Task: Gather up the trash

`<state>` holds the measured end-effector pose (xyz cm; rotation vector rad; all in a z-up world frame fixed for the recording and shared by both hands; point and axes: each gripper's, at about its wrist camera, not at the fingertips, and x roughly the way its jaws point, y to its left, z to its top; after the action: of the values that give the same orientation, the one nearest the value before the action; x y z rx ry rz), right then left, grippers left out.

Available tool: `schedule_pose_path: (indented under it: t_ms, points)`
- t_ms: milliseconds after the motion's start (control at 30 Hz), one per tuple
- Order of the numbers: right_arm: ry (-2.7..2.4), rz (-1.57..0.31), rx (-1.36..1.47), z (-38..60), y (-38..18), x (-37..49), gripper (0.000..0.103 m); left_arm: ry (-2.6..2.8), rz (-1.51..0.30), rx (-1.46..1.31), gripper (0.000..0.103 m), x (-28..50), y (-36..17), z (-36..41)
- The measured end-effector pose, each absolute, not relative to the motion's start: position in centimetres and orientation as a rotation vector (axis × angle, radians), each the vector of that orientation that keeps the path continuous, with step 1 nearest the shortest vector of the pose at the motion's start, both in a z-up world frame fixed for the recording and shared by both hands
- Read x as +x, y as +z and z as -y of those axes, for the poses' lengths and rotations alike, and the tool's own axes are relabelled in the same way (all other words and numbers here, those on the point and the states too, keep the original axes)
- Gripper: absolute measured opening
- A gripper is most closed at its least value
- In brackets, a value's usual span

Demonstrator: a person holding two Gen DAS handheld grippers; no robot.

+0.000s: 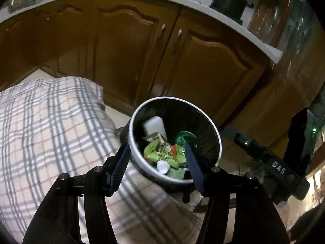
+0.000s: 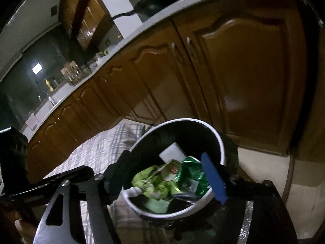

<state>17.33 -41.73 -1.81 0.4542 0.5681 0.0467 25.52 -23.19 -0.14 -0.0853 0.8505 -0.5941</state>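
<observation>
A round bin with a white rim (image 1: 168, 98) (image 2: 222, 148) and black liner stands on the floor by the cabinets. Inside it lie crumpled green wrappers (image 1: 162, 154) (image 2: 150, 181), a white block (image 1: 154, 125) (image 2: 172, 151) and a small white bottle (image 1: 163, 165) (image 2: 133, 192). My left gripper (image 1: 156, 145) hovers over the bin's mouth, open, with nothing between its blue pads. My right gripper (image 2: 165, 154) hangs over the same bin from the other side, open and empty. Its black body (image 1: 278, 166) shows at the right of the left wrist view.
A checked cloth (image 1: 50, 132) (image 2: 101, 150) lies beside the bin on the left. Brown cabinet doors (image 1: 126, 50) (image 2: 243, 71) stand right behind it. On the grey counter above sit a black pot (image 1: 229, 2) and a pan (image 2: 156, 2). Beige floor (image 2: 264, 172) shows at right.
</observation>
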Motion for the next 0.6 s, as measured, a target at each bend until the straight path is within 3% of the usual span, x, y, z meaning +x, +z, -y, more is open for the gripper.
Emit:
schedule_pose_path:
  t_ms: [200,600]
  points:
    - [0.071,-0.520,0.431,39.2,-0.4,15.1,0.091,-0.555,-0.804,-0.133,0.064,22.9,0.4,19.7]
    - [0.080,-0.462,0.349,33.3,0.2,10.4,0.100,-0.432,-0.693,-0.187,0.070,16.3,0.5,11.7]
